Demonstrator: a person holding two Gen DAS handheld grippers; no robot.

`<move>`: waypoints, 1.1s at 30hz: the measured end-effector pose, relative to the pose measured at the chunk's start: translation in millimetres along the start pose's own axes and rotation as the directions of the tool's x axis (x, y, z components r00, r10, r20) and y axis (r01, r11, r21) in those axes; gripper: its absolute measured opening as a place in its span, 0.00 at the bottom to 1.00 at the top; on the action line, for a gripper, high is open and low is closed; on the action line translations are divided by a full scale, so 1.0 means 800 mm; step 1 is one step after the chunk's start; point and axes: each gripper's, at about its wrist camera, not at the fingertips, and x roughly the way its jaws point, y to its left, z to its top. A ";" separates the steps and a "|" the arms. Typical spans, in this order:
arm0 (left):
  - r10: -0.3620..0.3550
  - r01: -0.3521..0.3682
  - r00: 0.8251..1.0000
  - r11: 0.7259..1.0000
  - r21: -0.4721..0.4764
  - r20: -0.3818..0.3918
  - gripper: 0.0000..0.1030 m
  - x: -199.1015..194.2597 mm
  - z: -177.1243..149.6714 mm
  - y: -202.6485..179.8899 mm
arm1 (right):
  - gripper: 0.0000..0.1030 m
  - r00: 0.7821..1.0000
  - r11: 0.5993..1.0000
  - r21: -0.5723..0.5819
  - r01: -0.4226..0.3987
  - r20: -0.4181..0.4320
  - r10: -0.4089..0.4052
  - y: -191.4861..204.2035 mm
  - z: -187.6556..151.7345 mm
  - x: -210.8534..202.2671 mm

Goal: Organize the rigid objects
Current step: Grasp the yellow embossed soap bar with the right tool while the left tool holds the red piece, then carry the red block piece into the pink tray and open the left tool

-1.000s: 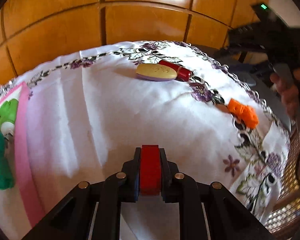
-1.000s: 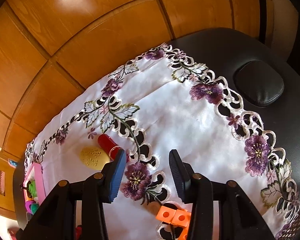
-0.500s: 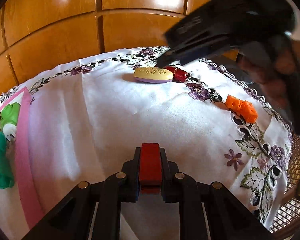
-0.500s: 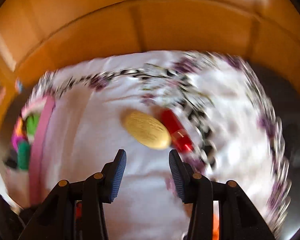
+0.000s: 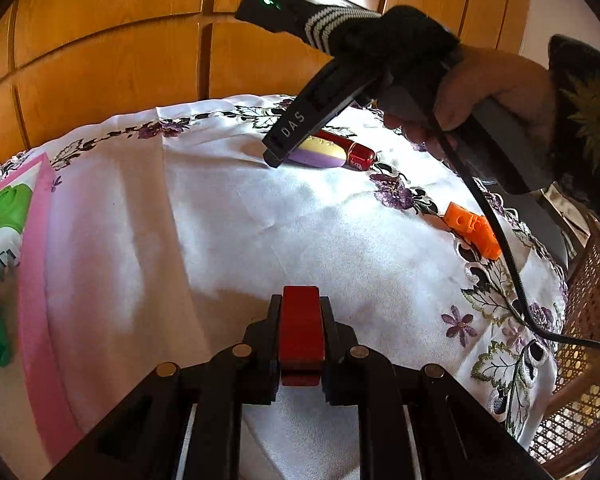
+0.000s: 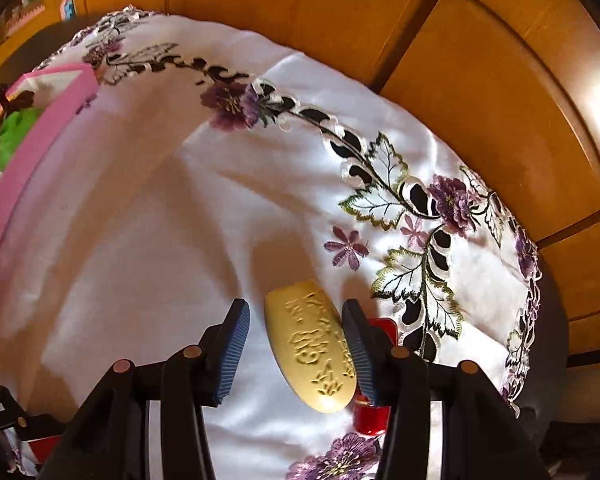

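My left gripper (image 5: 300, 322) is shut on a red block (image 5: 301, 328), held low over the white embroidered cloth (image 5: 260, 232). My right gripper (image 6: 296, 344) is open, its jaws on either side of a yellow oval piece (image 6: 310, 346) with raised lettering that lies on the cloth; the right pad (image 6: 358, 354) is close against its edge. In the left wrist view the piece (image 5: 324, 154) shows a yellow top and purple base, partly hidden by the right gripper. A red cylinder (image 5: 360, 156) lies touching it. An orange brick (image 5: 472, 230) lies near the cloth's right border.
A pink tray (image 5: 34, 264) at the left holds green toys (image 5: 8, 216); it also shows in the right wrist view (image 6: 40, 136). Wooden panelling (image 5: 120, 60) stands behind the table. A wicker chair (image 5: 580, 320) is at the right edge. A black cable (image 5: 504, 248) hangs from the right gripper.
My right gripper has swung left and down onto the yellow oval piece, which now lies between its open jaws. The left gripper still holds the red block in about the same place.
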 end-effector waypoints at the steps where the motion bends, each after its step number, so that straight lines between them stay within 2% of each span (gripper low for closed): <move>1: -0.001 0.001 1.000 1.000 -0.002 0.001 0.15 0.000 0.000 0.000 | 0.47 1.000 1.000 0.015 -0.016 -0.004 0.016 -0.001 -0.001 0.003; 4: -0.006 0.006 1.000 1.000 -0.006 0.002 0.15 -0.001 -0.001 0.002 | 0.41 0.996 0.992 0.093 -0.085 0.009 0.084 -0.005 -0.013 0.004; 6: -0.010 0.011 1.000 1.000 -0.011 0.002 0.15 -0.001 -0.001 0.003 | 0.41 0.994 0.987 0.119 -0.104 0.023 0.102 0.006 -0.027 -0.001; 9: -0.006 0.006 1.000 1.000 -0.008 0.004 0.15 -0.001 -0.002 0.002 | 0.38 0.984 0.972 0.154 -0.175 0.045 0.170 0.027 -0.050 -0.005; 14: 0.009 -0.009 1.000 1.000 0.005 0.007 0.15 -0.003 -0.004 -0.001 | 0.40 0.972 0.950 0.228 -0.213 0.145 0.183 0.029 -0.078 -0.003; 18: 0.031 -0.031 0.999 0.999 0.026 0.012 0.15 -0.005 -0.006 -0.006 | 0.40 0.965 0.952 0.209 -0.224 0.182 0.187 0.028 -0.091 -0.005; 20: 0.038 -0.039 0.999 0.999 0.032 0.013 0.15 -0.006 -0.006 -0.006 | 0.39 0.965 0.964 0.171 -0.203 0.200 0.167 0.035 -0.094 -0.010; 24: 0.055 -0.056 0.998 0.997 0.048 0.017 0.15 -0.009 -0.008 -0.008 | 0.38 0.971 0.981 0.121 -0.152 0.205 0.125 0.050 -0.099 -0.018; 29: 0.072 -0.072 0.997 0.996 0.050 -0.001 0.14 -0.013 -0.006 -0.009 | 0.38 0.971 0.982 0.108 -0.155 0.200 0.131 0.049 -0.092 -0.018; 33: 0.047 -0.047 0.999 0.998 0.038 -0.003 0.14 -0.026 -0.004 -0.010 | 0.38 0.970 0.983 0.099 -0.155 0.203 0.133 0.050 -0.091 -0.018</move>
